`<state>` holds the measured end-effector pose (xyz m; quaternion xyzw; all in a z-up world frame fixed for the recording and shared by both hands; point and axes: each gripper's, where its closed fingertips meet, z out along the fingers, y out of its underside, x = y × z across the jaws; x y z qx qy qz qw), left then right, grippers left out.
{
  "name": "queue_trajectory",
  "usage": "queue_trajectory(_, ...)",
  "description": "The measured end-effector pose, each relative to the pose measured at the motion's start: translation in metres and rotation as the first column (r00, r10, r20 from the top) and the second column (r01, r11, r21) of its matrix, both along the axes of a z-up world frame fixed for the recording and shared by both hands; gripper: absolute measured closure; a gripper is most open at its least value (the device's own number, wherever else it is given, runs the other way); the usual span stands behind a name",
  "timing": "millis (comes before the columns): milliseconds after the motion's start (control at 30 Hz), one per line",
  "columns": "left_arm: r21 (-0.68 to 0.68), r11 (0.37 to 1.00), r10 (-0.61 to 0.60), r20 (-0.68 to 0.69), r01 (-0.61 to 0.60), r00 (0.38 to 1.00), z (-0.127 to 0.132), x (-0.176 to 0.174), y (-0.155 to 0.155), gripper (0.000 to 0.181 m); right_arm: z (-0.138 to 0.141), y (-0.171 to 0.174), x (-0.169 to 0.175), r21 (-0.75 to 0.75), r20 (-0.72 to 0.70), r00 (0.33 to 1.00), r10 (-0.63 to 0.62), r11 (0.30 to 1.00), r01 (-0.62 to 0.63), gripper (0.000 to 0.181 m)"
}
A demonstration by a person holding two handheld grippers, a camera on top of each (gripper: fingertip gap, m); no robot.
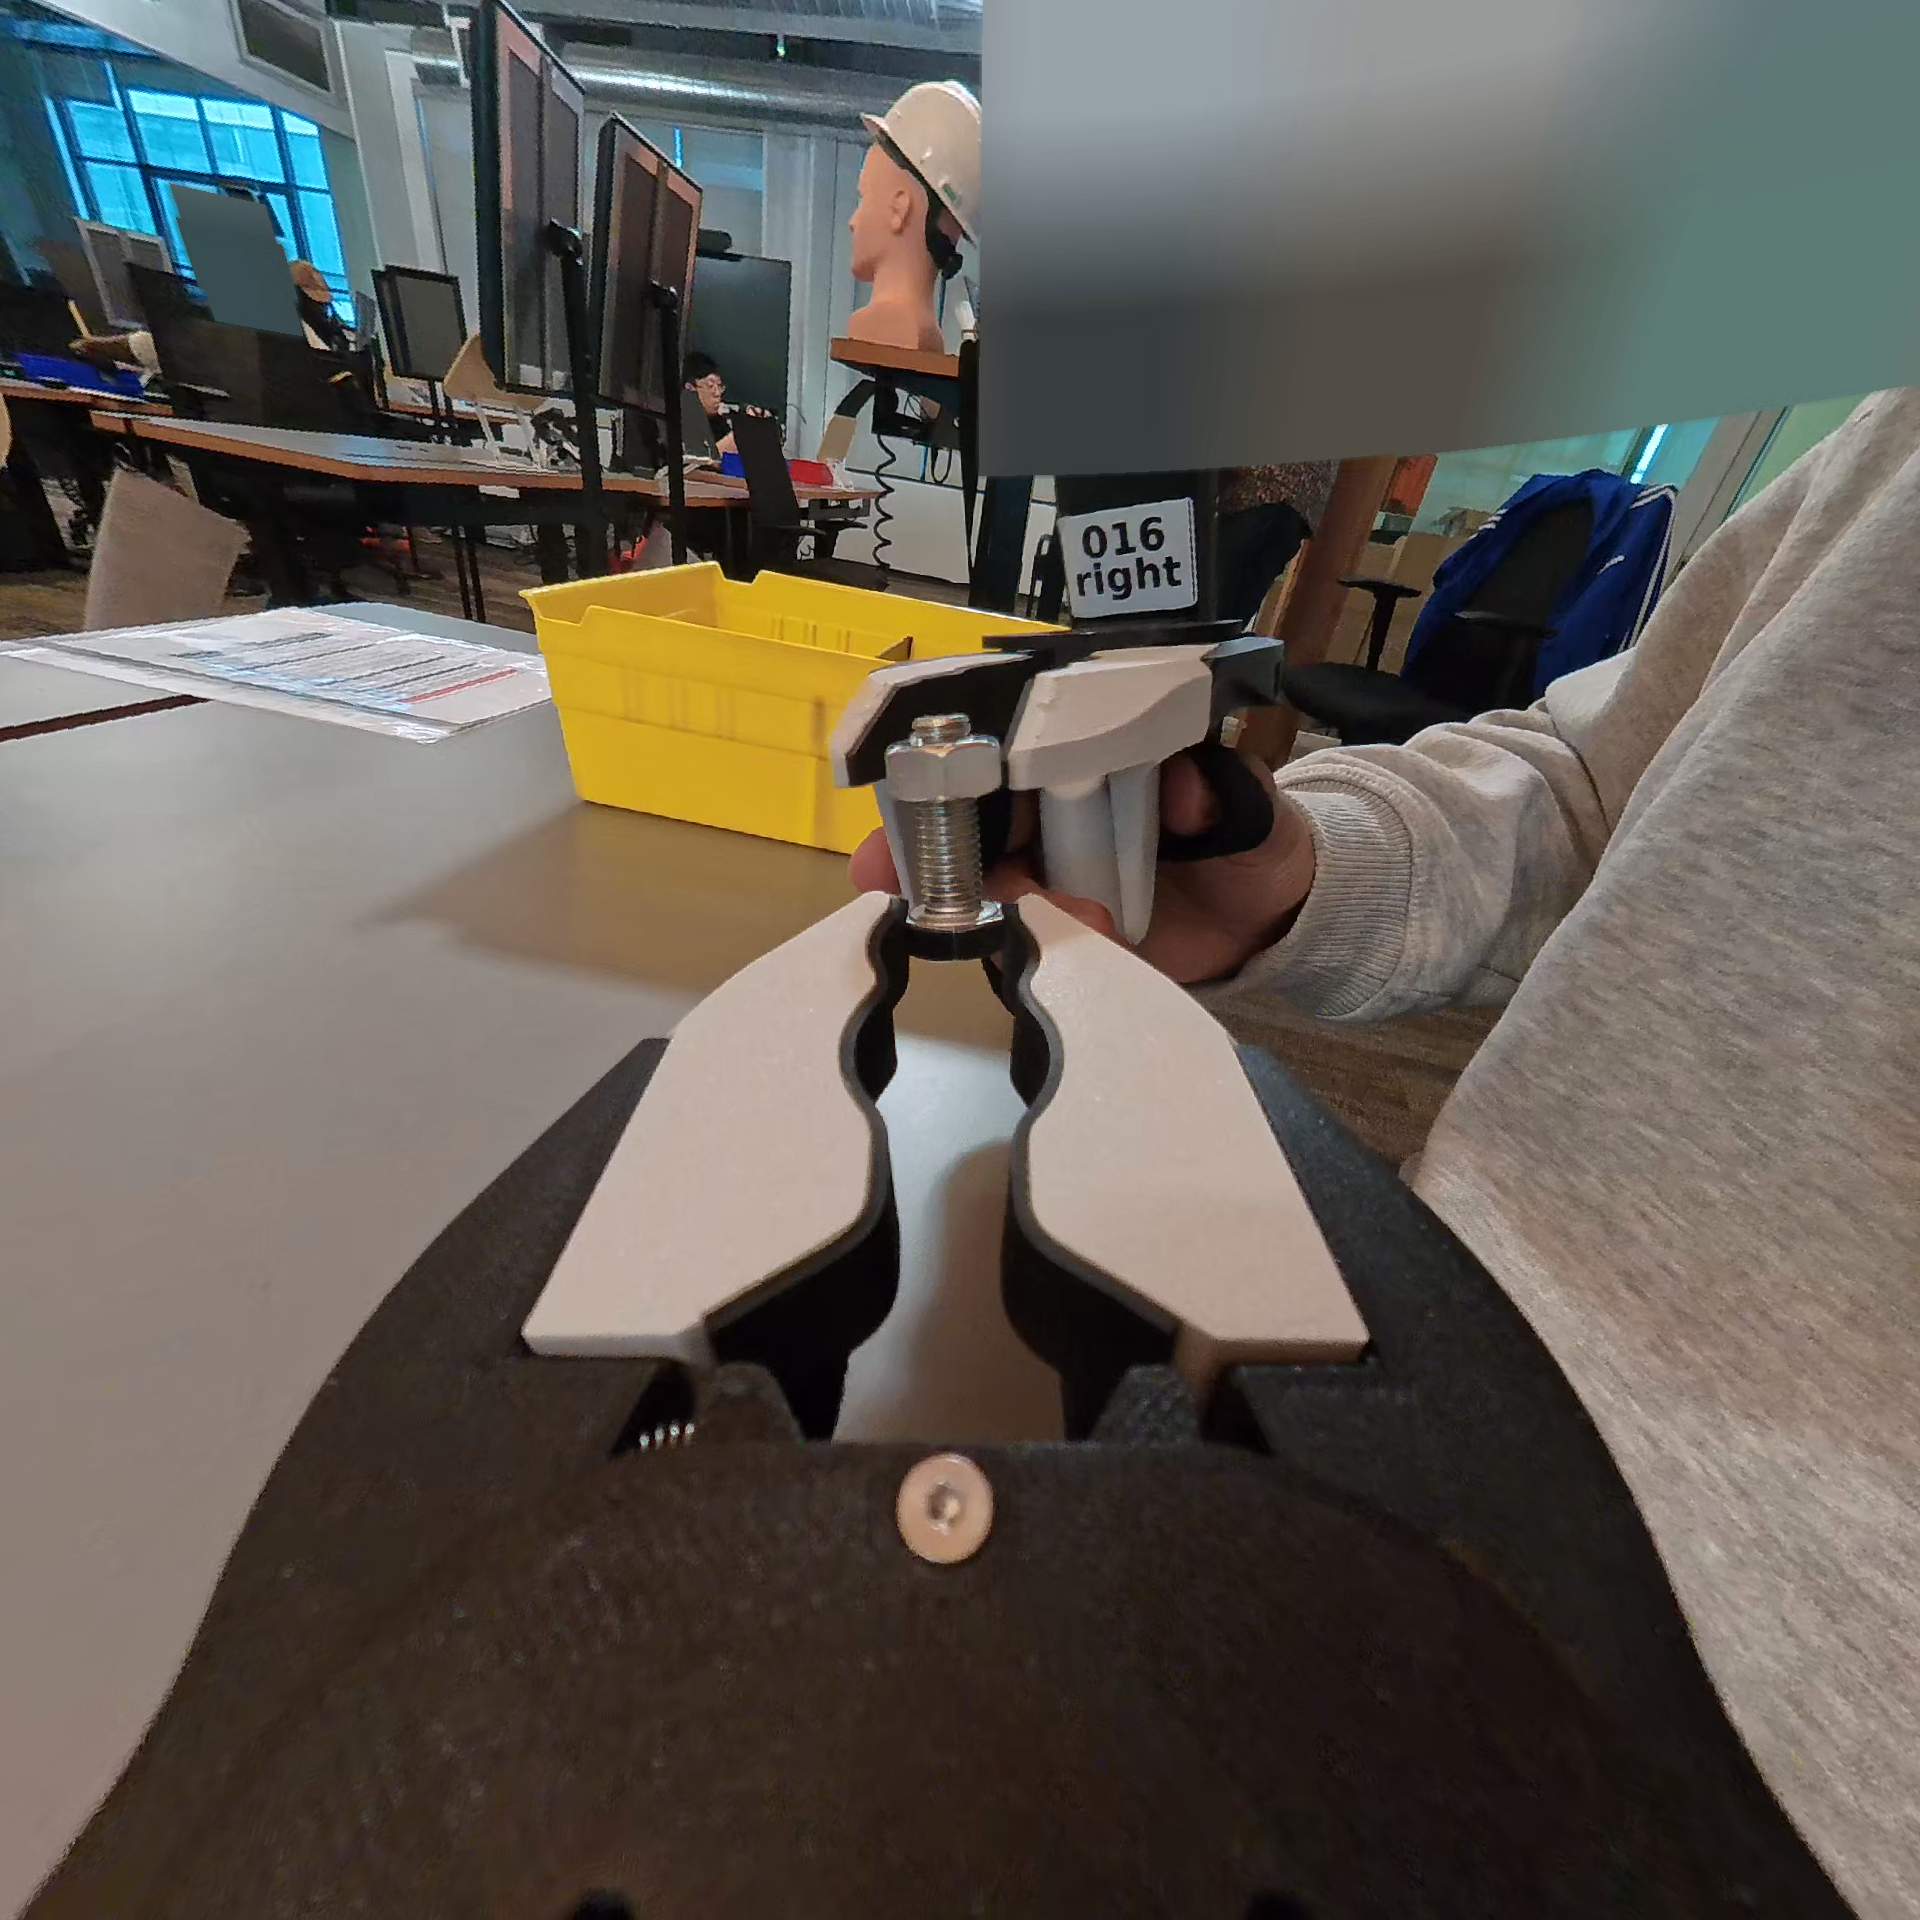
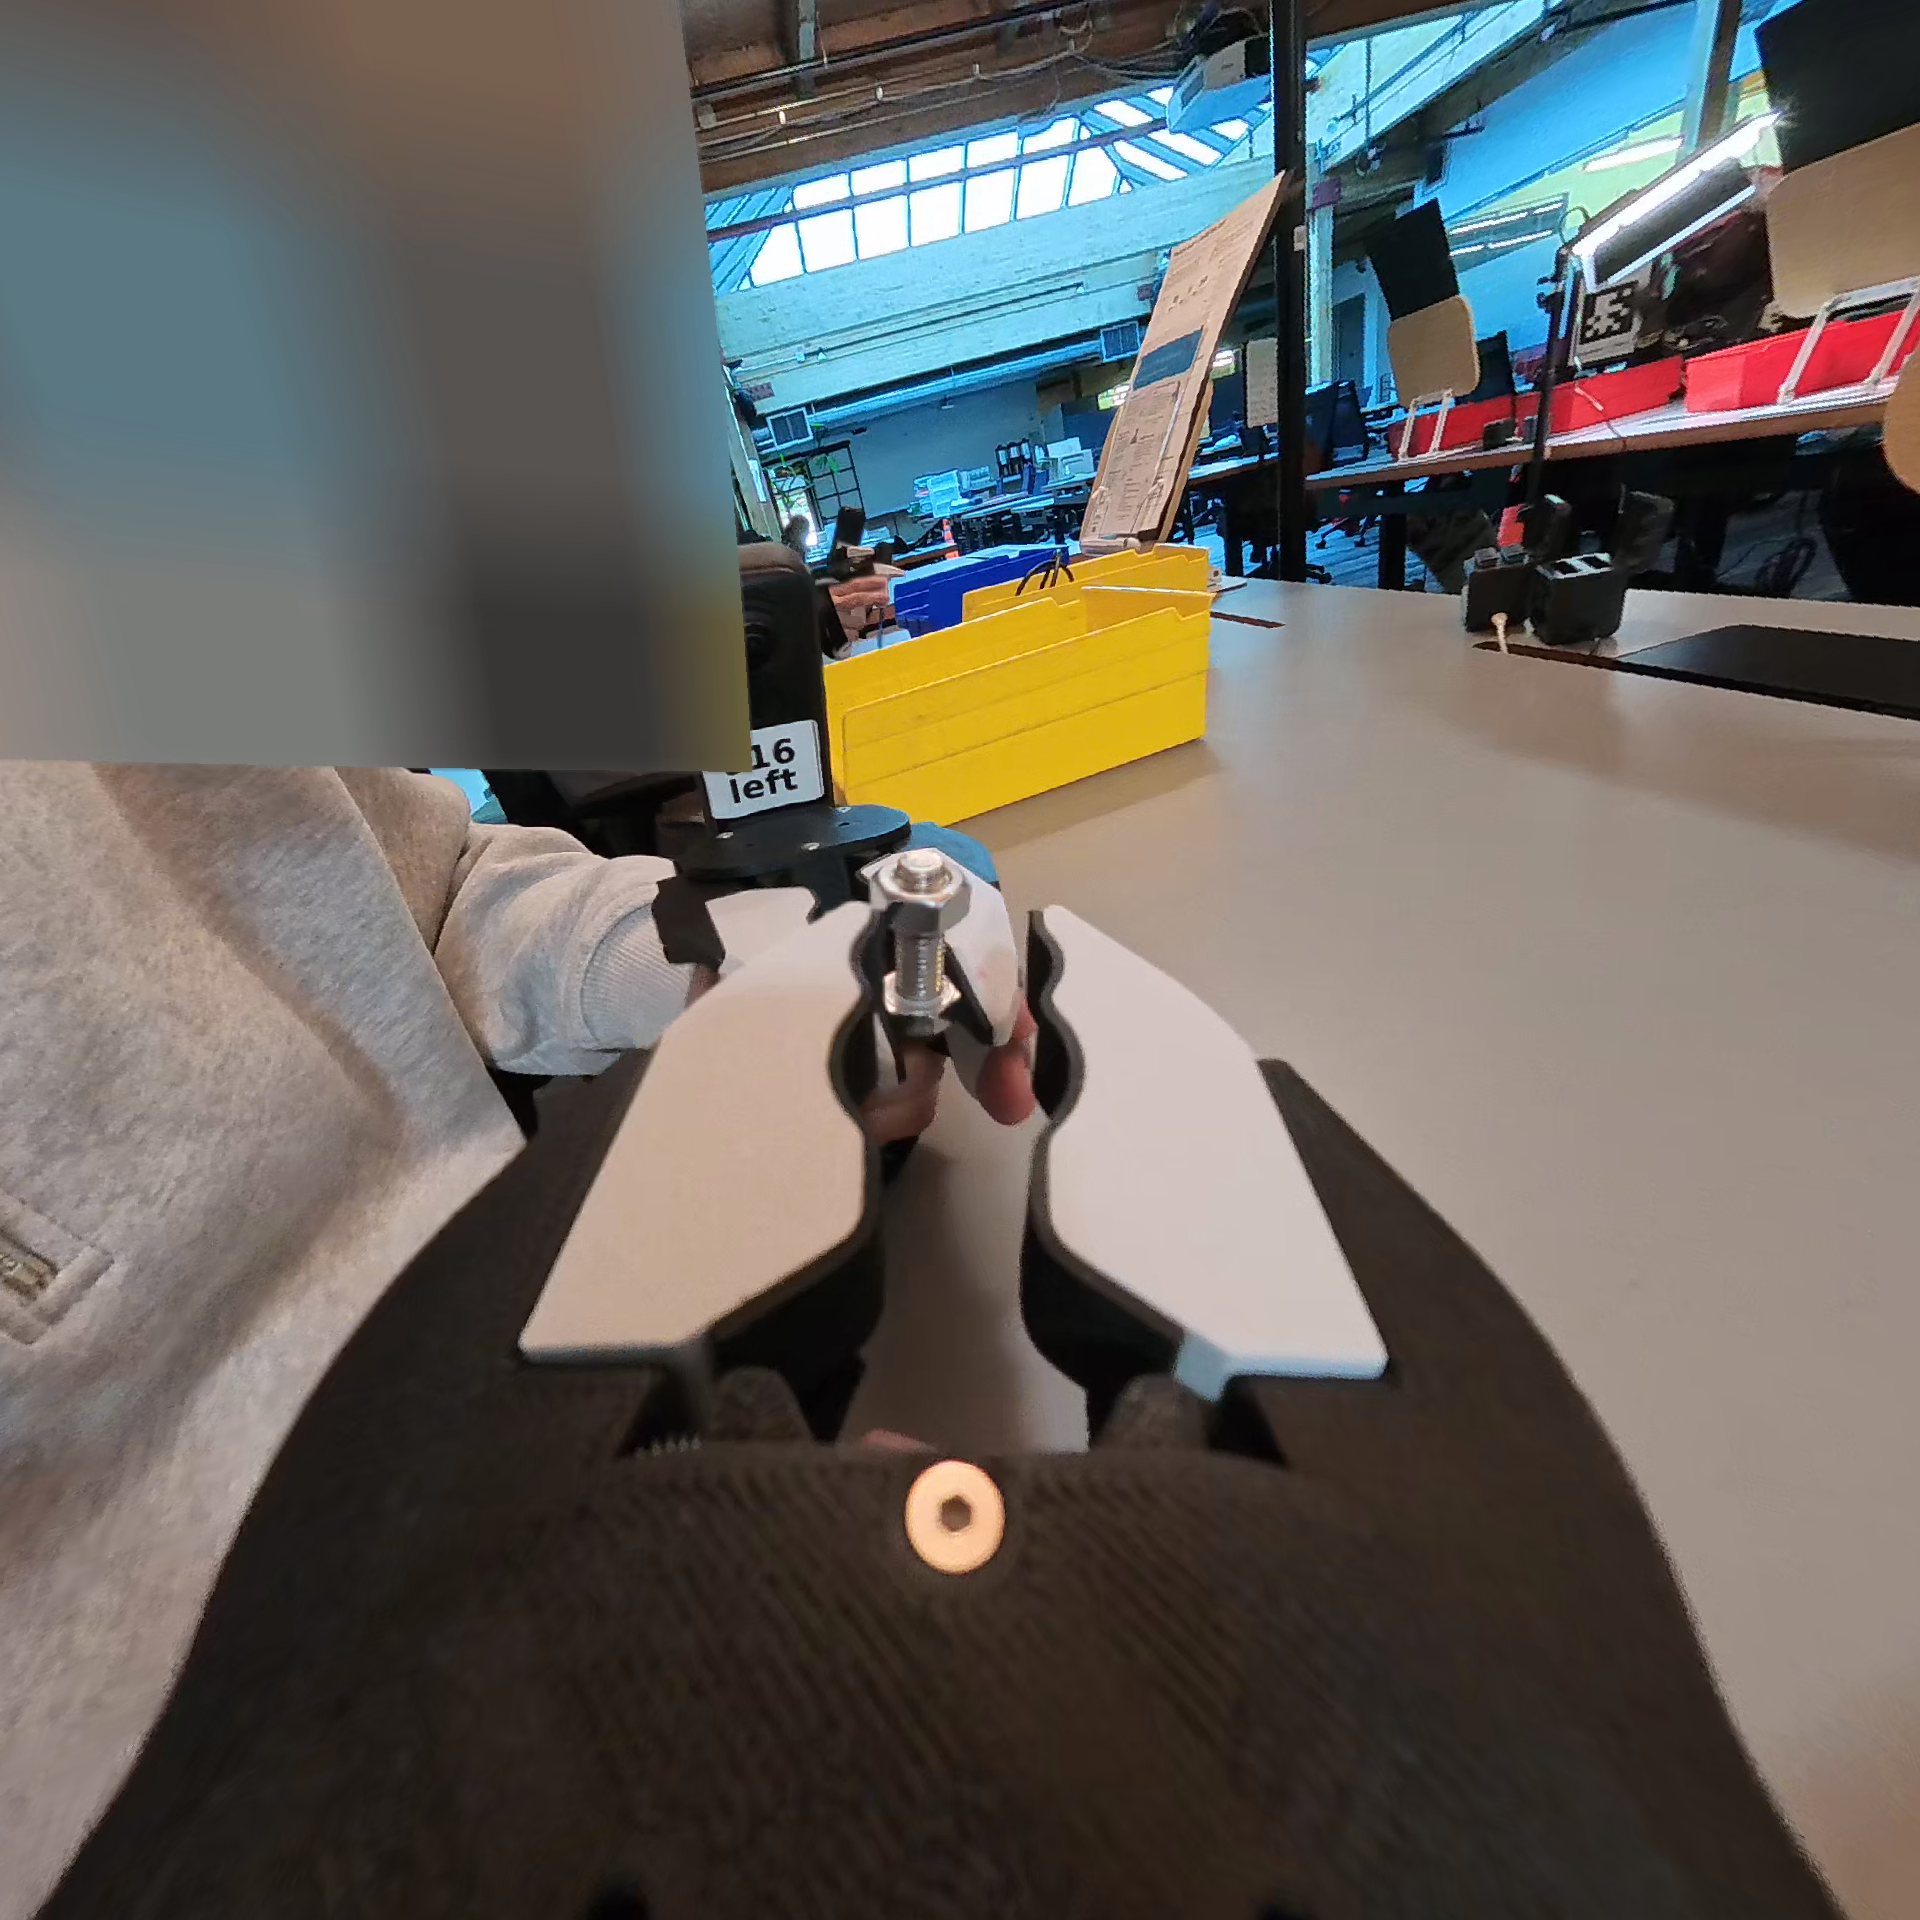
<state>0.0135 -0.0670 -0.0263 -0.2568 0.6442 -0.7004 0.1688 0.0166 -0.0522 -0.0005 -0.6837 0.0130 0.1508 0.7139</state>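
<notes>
A silver bolt (image 1: pixel 943 847) stands upright above the grey table (image 1: pixel 312 935), threads showing, with a hex nut (image 1: pixel 940 767) at its top end. My left gripper (image 1: pixel 945 920) is shut on the bolt's lower end. My right gripper (image 2: pixel 940 925) is at the nut (image 2: pixel 920 896), with its jaws a little wider than the nut. The nut sits against the left finger and a small gap shows on the other side. From the left wrist view the right gripper (image 1: pixel 925 769) flanks the nut, held by a hand (image 1: pixel 1226 883). The bolt (image 2: pixel 914 961) leans slightly in the right wrist view.
A yellow bin (image 1: pixel 707 727) stands on the table just behind the grippers and also shows in the right wrist view (image 2: pixel 1018 707). A sleeved paper sheet (image 1: pixel 312 665) lies far left. A black mat (image 2: pixel 1787 665) and a small black device (image 2: pixel 1548 608) are far right. A grey-sleeved arm (image 1: pixel 1558 831) is close by. Left and right tips are no more than a few centimetres apart.
</notes>
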Motion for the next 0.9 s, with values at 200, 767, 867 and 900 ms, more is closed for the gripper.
queue_trajectory(200,-0.001,1.0,-0.002,0.001,0.002,1.0,0.001,0.0,0.0,0.164,0.0,-0.002,0.005,0.002,-0.006,1.0,-0.012,1.0,0.012,0.155)
queue_trajectory(767,-0.003,1.0,-0.003,-0.001,0.003,1.0,0.0,0.0,0.0,0.164,0.004,-0.004,0.01,0.027,-0.038,0.999,-0.02,0.999,0.021,0.153)
queue_trajectory(867,0.004,1.0,-0.005,0.002,0.005,1.0,0.0,-0.001,-0.001,0.164,0.007,-0.004,0.003,0.042,-0.028,1.0,-0.001,0.999,0.002,0.151)
queue_trajectory(900,0.005,1.0,-0.006,0.002,0.006,1.0,0.0,-0.001,-0.001,0.164,0.007,-0.003,0.001,0.036,-0.018,1.0,-0.001,0.999,0.002,0.15)
